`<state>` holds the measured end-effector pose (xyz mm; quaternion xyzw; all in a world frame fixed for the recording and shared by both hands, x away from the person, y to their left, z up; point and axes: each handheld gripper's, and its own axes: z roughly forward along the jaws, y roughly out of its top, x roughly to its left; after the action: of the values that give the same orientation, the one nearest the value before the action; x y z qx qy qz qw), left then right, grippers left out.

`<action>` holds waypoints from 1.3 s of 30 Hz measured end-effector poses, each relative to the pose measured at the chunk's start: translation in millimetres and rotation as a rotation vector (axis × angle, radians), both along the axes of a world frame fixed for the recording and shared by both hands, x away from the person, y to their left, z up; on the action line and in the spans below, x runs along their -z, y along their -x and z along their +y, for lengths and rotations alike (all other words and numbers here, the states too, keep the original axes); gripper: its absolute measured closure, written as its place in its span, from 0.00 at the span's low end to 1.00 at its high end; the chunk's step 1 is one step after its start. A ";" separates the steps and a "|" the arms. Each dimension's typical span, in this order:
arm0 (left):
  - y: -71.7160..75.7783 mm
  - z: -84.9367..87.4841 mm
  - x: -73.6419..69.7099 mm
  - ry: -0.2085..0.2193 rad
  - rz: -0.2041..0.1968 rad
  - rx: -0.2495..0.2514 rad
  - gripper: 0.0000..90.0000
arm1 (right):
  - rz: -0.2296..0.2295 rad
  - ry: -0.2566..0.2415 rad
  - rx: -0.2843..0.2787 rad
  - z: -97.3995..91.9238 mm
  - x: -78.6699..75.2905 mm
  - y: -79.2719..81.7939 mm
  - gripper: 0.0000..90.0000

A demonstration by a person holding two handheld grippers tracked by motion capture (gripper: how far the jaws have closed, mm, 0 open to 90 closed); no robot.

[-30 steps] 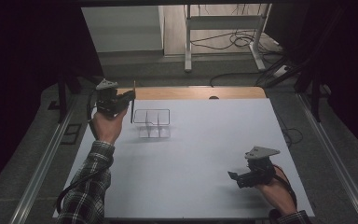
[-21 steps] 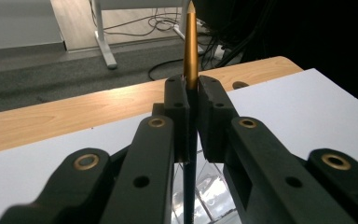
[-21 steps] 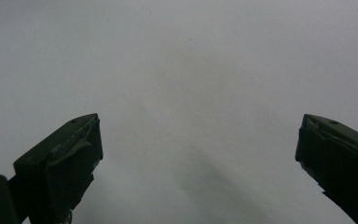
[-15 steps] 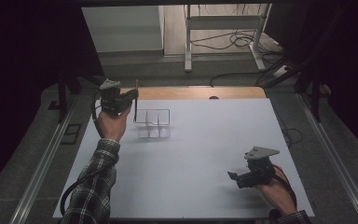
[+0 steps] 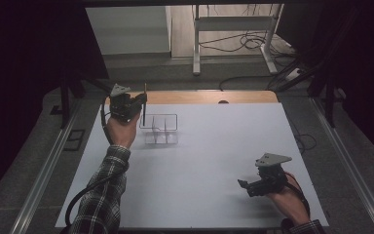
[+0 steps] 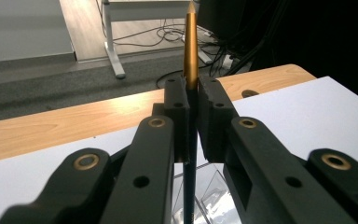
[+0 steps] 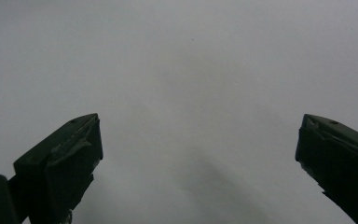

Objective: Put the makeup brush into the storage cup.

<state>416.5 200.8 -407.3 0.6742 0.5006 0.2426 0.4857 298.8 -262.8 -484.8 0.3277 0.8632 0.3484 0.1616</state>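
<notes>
1. Pencil (image 6: 190, 56) is standing upright, gold tip pointing up, over the clear organizer's (image 5: 158, 129) left edge.
2. Left gripper (image 6: 190, 116) is clamping it mid-shaft.
3. Right gripper (image 7: 198, 154) is resting wide open, empty, on the white tabletop (image 5: 214, 146).

The pen (image 6: 190, 56) has a glossy golden metallic top and dark smooth barrel. The organizer (image 5: 158, 128) is clear glossy plastic. The desk (image 5: 214, 161) has a matt white sheet, with bare wood along its far edge.

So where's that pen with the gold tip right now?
The pen stands upright, clamped in the left gripper at the far left of the white table, just left of the clear plastic organizer.
</notes>
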 end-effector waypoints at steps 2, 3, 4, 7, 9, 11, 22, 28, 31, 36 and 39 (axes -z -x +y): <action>-0.6 -1.2 1.3 -0.006 -0.005 -0.002 0.93 | -0.001 0.000 -0.001 0.1 0.0 0.0 0.01; -0.8 -1.7 1.9 -0.008 -0.007 -0.002 0.93 | 0.000 0.000 -0.001 0.1 -0.1 -0.1 0.01; -1.4 -2.2 2.9 -0.013 -0.007 -0.002 0.93 | -0.001 -0.001 -0.001 0.2 0.1 -0.1 0.01; -2.5 -3.1 5.3 -0.018 -0.009 -0.005 0.93 | -0.001 0.001 -0.003 0.1 0.1 -0.1 0.01; -3.0 -3.5 6.5 -0.025 -0.013 -0.006 0.93 | -0.001 0.002 -0.004 0.1 -0.1 0.0 0.01; -3.2 -4.0 7.9 -0.030 -0.018 -0.005 0.93 | -0.001 0.002 -0.004 0.1 -0.1 0.0 0.01; -3.7 -3.8 18.8 -0.033 -0.007 -0.010 0.93 | -0.002 0.002 -0.005 0.1 -0.3 0.1 0.01; -3.0 -2.6 24.4 -0.025 -0.003 -0.010 0.93 | -0.001 0.002 -0.006 0.2 -0.3 0.1 0.01; -2.8 -3.3 26.9 -0.026 0.001 -0.008 0.93 | -0.001 0.002 -0.006 0.3 -0.3 0.2 0.01; -2.4 -3.4 32.9 -0.024 0.012 -0.010 0.93 | -0.001 0.002 -0.007 0.3 -0.4 0.3 0.01; -2.1 -3.0 36.5 -0.021 0.018 -0.011 0.93 | -0.001 0.003 -0.007 0.3 -0.3 0.2 0.01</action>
<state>418.6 197.7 -443.9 0.6785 0.5062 0.2446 0.4729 298.6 -262.5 -484.5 0.3244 0.8647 0.3480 0.1612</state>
